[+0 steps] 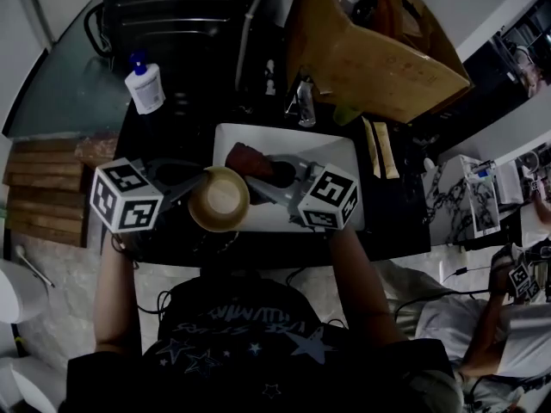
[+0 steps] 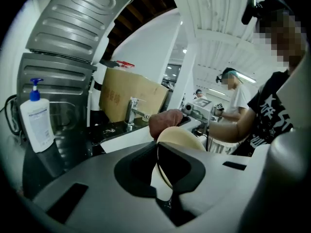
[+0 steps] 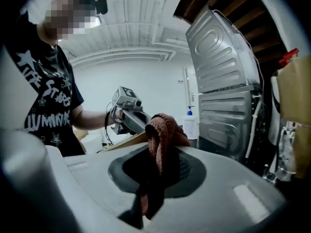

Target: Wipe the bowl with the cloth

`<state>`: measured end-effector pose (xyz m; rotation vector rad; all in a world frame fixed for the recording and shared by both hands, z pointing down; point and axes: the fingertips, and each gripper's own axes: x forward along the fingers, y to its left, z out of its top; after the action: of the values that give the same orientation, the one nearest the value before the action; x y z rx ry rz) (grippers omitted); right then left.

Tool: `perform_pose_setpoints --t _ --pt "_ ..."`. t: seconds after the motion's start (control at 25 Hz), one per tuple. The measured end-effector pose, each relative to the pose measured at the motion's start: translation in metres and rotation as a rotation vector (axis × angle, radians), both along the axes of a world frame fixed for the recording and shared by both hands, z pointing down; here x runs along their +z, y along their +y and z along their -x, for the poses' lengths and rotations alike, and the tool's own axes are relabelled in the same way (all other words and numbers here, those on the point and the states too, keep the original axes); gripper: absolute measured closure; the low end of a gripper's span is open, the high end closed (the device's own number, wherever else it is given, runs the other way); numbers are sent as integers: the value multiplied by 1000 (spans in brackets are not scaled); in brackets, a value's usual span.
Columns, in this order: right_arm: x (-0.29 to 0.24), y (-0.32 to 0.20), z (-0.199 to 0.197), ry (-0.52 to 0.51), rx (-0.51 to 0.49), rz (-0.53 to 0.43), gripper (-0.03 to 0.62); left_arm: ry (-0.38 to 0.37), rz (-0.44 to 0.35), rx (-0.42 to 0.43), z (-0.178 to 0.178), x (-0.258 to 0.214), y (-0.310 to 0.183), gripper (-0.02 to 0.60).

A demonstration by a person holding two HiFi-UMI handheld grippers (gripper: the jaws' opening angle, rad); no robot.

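A cream bowl (image 1: 219,199) is held over the front edge of the white sink (image 1: 344,157). My left gripper (image 1: 191,192) is shut on its left rim, and the rim runs between the jaws in the left gripper view, where the bowl (image 2: 181,139) stands on edge. My right gripper (image 1: 271,179) is shut on a reddish-brown cloth (image 1: 248,159), bunched just beyond the bowl's right rim. In the right gripper view the cloth (image 3: 163,135) hangs from the jaws and the bowl's edge (image 3: 127,141) shows behind it. Whether cloth and bowl touch I cannot tell.
A soap pump bottle (image 1: 145,84) stands at the back left on the dark counter. A faucet (image 1: 303,101) rises behind the sink. An open cardboard box (image 1: 379,50) sits at the back right. A metal rack (image 1: 172,15) fills the back. Another person (image 1: 508,334) sits at the right.
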<state>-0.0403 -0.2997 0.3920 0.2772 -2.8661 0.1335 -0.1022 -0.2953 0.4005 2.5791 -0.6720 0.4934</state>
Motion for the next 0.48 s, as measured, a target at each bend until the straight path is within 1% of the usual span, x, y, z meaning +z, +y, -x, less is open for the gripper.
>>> perform_pose_setpoints --t 0.16,0.24,0.28,0.32,0.4,0.48 --pt "-1 11 8 -40 -146 32 536 -1 -15 157 -5 -2 13 561" --pt "-1 14 15 -52 -197 41 534 1 -37 219 -7 -6 18 561" --pt "0 15 18 -61 -219 47 536 16 -49 242 -7 -10 20 561" --pt "0 15 22 -72 -241 56 536 47 -59 260 -9 -17 22 561" --pt "1 19 29 -94 -285 71 536 137 -73 278 -12 -34 23 561" --pt "-1 23 37 -123 -319 73 536 204 -88 264 -14 -51 18 561"
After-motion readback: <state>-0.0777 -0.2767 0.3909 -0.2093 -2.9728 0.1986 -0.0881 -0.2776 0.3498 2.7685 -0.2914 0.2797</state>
